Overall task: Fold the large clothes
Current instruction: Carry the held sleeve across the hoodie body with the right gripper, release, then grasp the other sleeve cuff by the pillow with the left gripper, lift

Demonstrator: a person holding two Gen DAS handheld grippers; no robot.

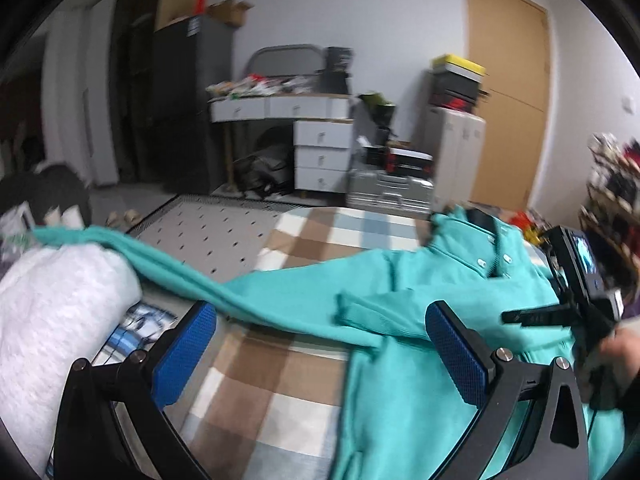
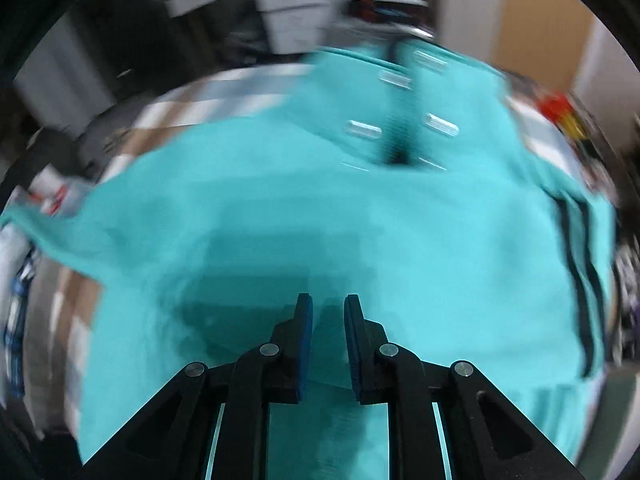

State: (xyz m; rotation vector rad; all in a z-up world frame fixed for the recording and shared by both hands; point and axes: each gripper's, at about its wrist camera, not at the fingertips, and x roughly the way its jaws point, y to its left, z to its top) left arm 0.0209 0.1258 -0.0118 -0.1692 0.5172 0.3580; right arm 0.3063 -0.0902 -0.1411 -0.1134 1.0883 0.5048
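The teal shirt (image 1: pixel 404 280) lies spread on a bed with a checked cover (image 1: pixel 256 360), collar and buttons toward the far edge, one long sleeve stretched out to the left across a white fluffy blanket (image 1: pixel 52 312). Between that sleeve and the shirt's body a broad patch of checked cover is bare, and a second sleeve is folded in over the chest. Past the foot of the bed come a dotted rug (image 1: pixel 208 232), a white desk with drawers (image 1: pixel 304 128), a metal case (image 1: pixel 388 194) and a wooden door (image 1: pixel 508 92).

The right wrist view is badly smeared; the shirt (image 2: pixel 360 220) fills it, its collar buttons only streaks, and the room behind cannot be read. In the left wrist view the right edge is cluttered and blurred, and the lower hem of the shirt is cut off by the frame.

The left gripper (image 1: pixel 320 356) has its blue-padded fingers (image 1: pixel 184 356) spread wide, holding nothing, one above the bare cover and the other above the shirt's body. The right gripper (image 2: pixel 328 322) has its fingers (image 2: pixel 304 336) only a narrow gap apart, with teal cloth showing between and beneath them; whether they pinch a fold cannot be told. That same gripper (image 1: pixel 576 292) shows at the right of the left view, over the shirt's far side
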